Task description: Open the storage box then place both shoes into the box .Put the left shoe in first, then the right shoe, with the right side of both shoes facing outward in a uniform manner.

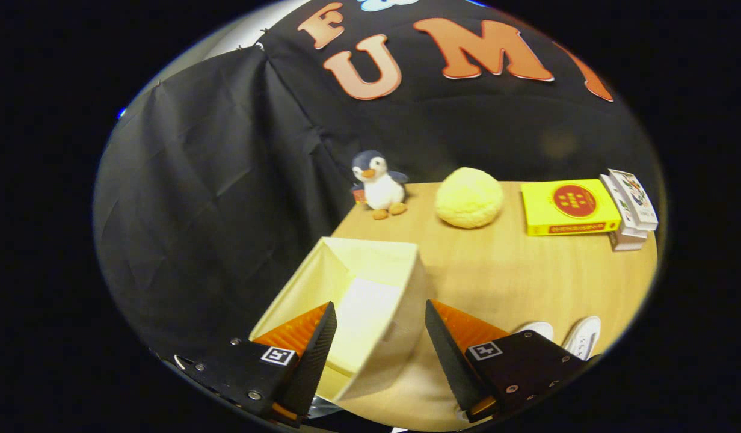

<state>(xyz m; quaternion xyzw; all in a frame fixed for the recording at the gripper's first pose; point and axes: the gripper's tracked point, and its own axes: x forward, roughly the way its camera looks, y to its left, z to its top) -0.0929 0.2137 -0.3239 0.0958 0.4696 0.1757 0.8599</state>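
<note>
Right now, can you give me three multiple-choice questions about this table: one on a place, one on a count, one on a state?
1. Where is the toy penguin?
A. inside the storage box
B. at the table's far corner, beside the yellow ball
C. on the yellow book

2. How many white shoes lie beside the gripper?
A. one
B. two
C. four

3. How is the gripper?
A. open
B. shut on a shoe
C. shut on the ball

Key: B, it stands beside the ball; B, two shoes; A, the fingers are apart, with the storage box between them.

yellow box point(569, 207) with red round label, print too small to read
</note>
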